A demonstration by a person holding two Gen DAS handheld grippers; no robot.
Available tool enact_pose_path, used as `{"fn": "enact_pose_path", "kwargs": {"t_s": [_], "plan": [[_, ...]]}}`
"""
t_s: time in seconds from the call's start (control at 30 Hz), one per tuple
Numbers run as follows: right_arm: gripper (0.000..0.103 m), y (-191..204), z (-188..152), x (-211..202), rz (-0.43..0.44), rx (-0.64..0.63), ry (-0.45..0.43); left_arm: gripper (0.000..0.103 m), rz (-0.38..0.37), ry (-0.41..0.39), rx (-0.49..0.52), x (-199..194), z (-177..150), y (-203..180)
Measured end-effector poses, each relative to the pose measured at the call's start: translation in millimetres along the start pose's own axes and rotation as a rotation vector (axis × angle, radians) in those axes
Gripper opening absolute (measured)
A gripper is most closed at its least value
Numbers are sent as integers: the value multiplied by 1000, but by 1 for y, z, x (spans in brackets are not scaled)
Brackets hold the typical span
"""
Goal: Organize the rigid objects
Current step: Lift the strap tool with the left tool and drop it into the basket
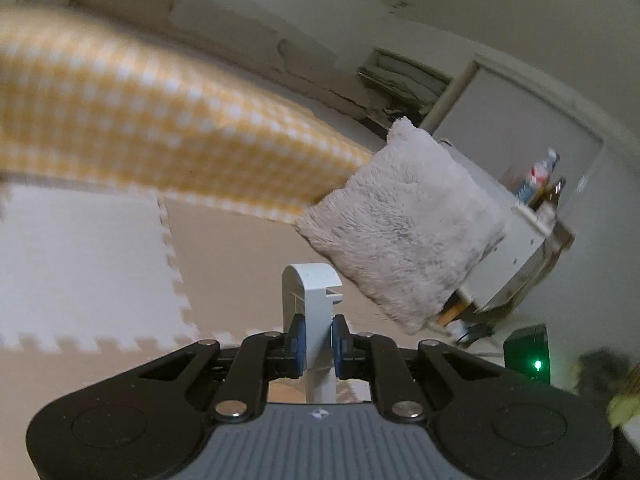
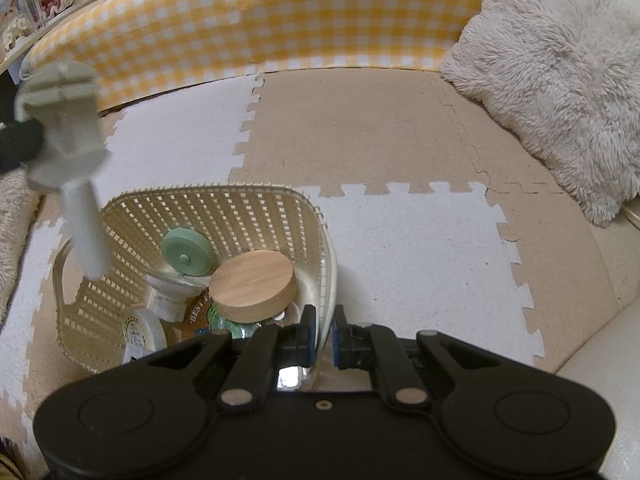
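Several items already sit in the basket (image 2: 320,216), right claw (image 2: 323,332) pinching its rim, left claw (image 1: 316,340) pinching a white plastic piece (image 1: 310,284) not yet dropped in.

Left gripper (image 1: 316,338) clamped on a white plastic piece (image 1: 310,300), fluffy grey cushion (image 1: 404,228) beyond, yellow checked bumper (image 1: 160,120) blurred, foam mat (image 1: 80,260) below.
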State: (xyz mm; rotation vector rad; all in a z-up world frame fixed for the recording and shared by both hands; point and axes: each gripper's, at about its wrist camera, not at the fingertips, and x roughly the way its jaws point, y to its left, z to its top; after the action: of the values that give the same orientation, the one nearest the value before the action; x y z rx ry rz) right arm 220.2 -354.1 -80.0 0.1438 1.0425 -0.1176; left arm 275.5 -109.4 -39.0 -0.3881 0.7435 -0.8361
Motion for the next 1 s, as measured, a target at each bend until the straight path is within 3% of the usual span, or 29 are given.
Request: {"fn": "enact_pose_path", "kwargs": {"t_s": [0.23,0.47,0.6,0.7,1.0], "plan": [[8,0,0,0,2,3,0,14,-45,34,-188,27,-32,14],[8,-1,0,-1,2,2,1,17,76,194,-77,46,-51,7],[8,0,0,0,2,2,0,37,187,254,-2,42,-50,6],[8,1,0,-1,0,0,0,68,254,264,43,34,-46,4],[8,2,-1,1,-1,2,1,84,283,278,160,26,-41,-11]]}}
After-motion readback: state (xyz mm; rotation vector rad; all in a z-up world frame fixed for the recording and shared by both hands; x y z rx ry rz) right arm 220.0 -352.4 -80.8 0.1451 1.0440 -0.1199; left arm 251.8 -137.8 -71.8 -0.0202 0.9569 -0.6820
